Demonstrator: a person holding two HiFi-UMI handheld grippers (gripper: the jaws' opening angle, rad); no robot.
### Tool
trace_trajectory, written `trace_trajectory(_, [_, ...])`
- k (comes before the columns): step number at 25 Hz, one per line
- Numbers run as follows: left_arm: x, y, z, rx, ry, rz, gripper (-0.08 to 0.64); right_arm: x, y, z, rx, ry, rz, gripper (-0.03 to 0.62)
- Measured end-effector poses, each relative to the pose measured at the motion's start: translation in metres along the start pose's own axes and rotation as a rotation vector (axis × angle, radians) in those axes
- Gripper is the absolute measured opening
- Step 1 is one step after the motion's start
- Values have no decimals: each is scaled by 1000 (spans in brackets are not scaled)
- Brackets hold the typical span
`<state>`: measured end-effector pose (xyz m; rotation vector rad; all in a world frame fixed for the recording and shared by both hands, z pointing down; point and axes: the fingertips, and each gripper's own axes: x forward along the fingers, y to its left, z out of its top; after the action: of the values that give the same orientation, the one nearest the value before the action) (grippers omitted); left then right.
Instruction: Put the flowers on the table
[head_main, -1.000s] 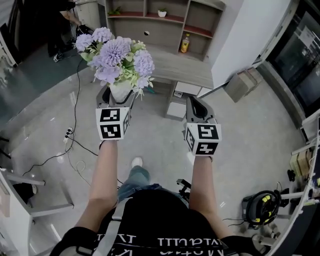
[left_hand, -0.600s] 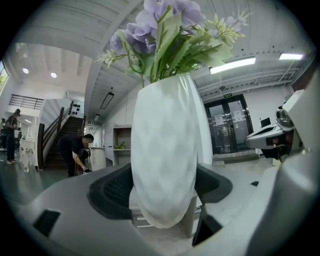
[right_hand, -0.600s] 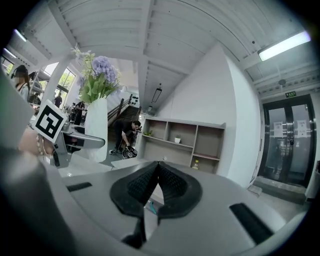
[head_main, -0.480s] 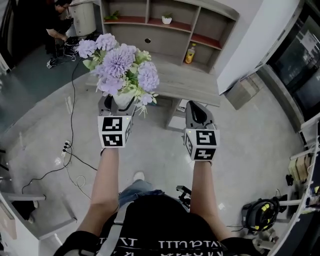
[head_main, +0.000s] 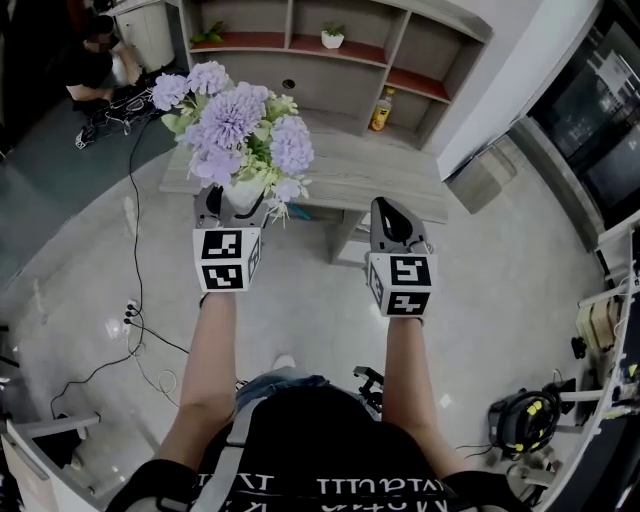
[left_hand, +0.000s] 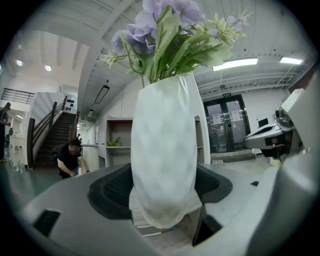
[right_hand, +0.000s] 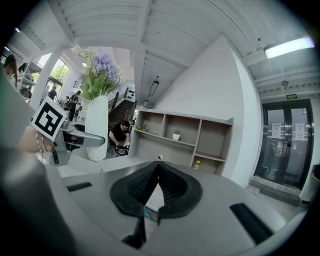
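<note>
My left gripper (head_main: 231, 203) gripped the white vase (left_hand: 162, 150), with the flowers (head_main: 240, 115) high above my jaws. The bouquet looked top-heavy, so a quick swing could tilt the vase in the pads. My right gripper (right_hand: 156, 185), beside it, was closed on nothing. The table (head_main: 380, 180) lay ahead of my jaws, the shelf (head_main: 330, 65) beyond it, and nothing stood between.

Black T-shirt (head_main: 330, 455) (white lettering), grey strap (head_main: 228, 450), blue jeans (head_main: 280, 383)

Shelf unit (head_main: 340, 72), yellow bottle (head_main: 381, 110), floor cables (head_main: 130, 316), crouching person (head_main: 90, 66)
</note>
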<state>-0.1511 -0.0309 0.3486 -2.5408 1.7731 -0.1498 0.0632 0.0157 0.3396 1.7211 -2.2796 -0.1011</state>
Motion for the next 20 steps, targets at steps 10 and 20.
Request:
trace_trajectory(10, [15, 4, -13, -9, 0, -33, 368, 13, 1, -12, 2, 28, -22, 15])
trace_trajectory(20, [34, 12, -29, -8, 14, -22, 368, 41, 3, -29, 34, 42, -1, 15])
